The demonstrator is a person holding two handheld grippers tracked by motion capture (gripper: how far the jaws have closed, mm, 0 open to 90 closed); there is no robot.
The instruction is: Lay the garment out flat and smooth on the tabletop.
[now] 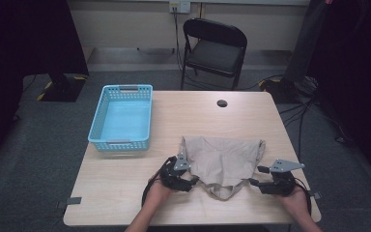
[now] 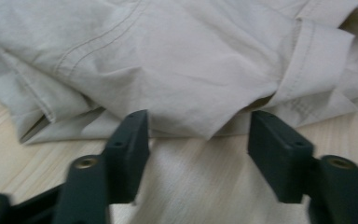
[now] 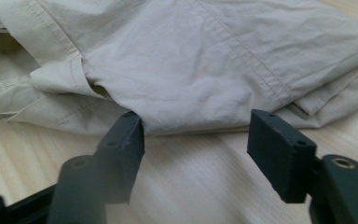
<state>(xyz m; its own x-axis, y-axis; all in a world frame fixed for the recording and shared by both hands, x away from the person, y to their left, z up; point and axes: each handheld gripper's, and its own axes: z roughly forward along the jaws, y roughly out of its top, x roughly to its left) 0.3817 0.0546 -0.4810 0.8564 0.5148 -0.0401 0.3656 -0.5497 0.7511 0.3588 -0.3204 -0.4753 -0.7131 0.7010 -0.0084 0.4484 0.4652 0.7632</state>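
A crumpled beige garment (image 1: pixel 222 157) lies on the near middle of the wooden table (image 1: pixel 121 186). My left gripper (image 1: pixel 194 182) rests on the table at the garment's left near edge and points right toward it. My right gripper (image 1: pixel 254 176) sits at the right near edge, pointing left. In the left gripper view the garment (image 2: pixel 177 60) has a folded edge just beyond the left gripper (image 2: pixel 198 119), whose jaws stand apart with bare table between them. In the right gripper view the right gripper (image 3: pixel 196 119) is likewise apart, the garment (image 3: pixel 191 60) hem just ahead of its tips.
An empty light-blue plastic basket (image 1: pixel 95 123) stands at the table's far left. A dark round hole (image 1: pixel 222 103) is in the tabletop near the far edge. A black folding chair (image 1: pixel 215 48) stands beyond the table, with cables on the floor to the right.
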